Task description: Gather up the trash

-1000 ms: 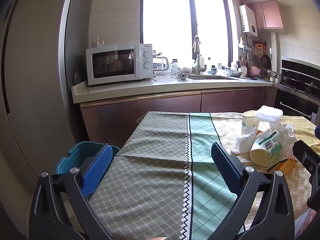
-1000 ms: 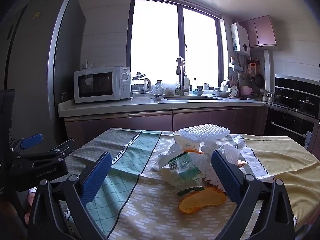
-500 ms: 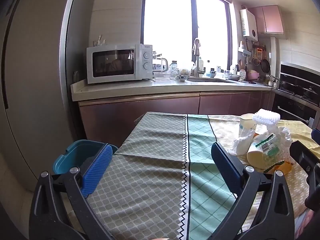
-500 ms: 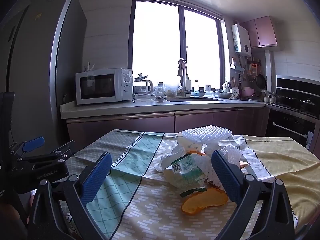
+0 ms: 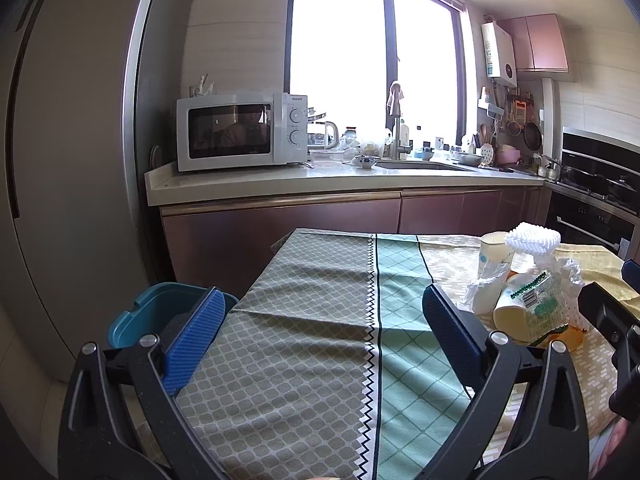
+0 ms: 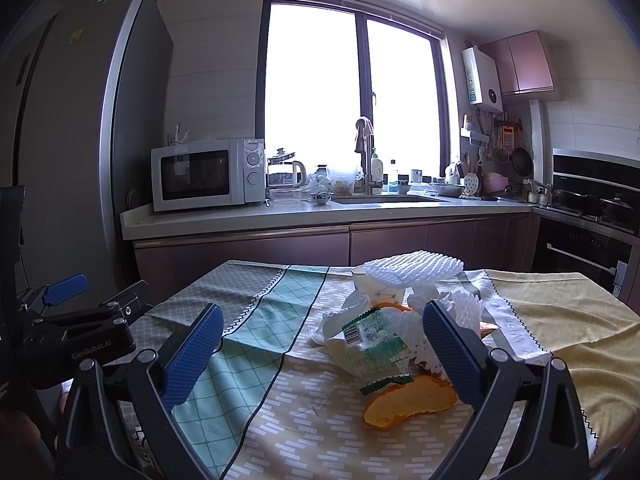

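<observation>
Over the counter, you are holding the right tool spread wide, facing the trash pile. Your left tool is hanging spread too, gripping nothing, beside the blue bin.

Daylight pours through the tall two-pane window, which is blown out to pure white in both views, with no outdoor detail. The tall grey refrigerator on the left sits in dim shade, and the patterned green and yellow tablecloth is evenly lit with soft shadows beneath the blue ribbed fingers. Fisheye distortion bows the walls and cabinets, the corners vignette to black, and focus stays reasonably sharp throughout.
</observation>
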`<action>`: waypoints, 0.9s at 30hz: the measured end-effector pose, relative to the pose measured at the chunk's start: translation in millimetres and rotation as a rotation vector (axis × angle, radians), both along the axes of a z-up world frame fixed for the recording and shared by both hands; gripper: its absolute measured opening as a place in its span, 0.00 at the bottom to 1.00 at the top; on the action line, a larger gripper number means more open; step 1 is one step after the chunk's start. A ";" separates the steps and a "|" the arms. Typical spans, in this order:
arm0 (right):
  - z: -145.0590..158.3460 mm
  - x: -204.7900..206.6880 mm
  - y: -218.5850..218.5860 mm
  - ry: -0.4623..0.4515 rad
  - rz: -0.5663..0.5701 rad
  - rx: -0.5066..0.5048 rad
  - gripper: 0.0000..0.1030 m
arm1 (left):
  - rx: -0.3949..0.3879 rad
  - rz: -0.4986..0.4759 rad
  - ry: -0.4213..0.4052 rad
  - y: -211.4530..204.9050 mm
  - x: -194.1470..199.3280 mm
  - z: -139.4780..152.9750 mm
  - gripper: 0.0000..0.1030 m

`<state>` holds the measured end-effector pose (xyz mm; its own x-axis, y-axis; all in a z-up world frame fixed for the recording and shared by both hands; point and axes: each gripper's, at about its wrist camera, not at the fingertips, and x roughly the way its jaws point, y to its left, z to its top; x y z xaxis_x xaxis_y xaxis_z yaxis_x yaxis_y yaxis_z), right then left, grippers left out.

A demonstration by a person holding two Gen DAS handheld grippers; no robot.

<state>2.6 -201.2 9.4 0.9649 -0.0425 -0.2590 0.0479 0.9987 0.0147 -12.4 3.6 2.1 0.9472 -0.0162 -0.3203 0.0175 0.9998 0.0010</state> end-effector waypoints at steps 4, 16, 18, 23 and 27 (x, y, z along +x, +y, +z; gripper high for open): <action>0.0 0.0 0.3 -0.001 -0.001 -0.001 0.94 | -0.003 -0.001 -0.001 2.3 0.0 1.4 0.95; 0.3 0.3 0.9 -0.002 0.001 0.001 0.94 | -0.004 -0.001 -0.007 2.4 -0.3 2.1 0.95; 0.2 0.2 1.0 -0.004 0.002 0.003 0.94 | -0.003 -0.001 -0.007 2.4 0.7 2.3 0.95; 0.3 0.9 0.5 -0.003 0.003 0.004 0.94 | -0.005 -0.002 -0.005 4.0 5.2 3.0 0.95; 0.2 1.1 0.8 -0.002 0.003 0.004 0.94 | -0.002 0.000 -0.008 1.2 -0.8 2.6 0.95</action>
<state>3.7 -200.4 9.6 0.9656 -0.0385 -0.2572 0.0449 0.9988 0.0191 -13.2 4.8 4.7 0.9498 -0.0168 -0.3125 0.0175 0.9998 -0.0006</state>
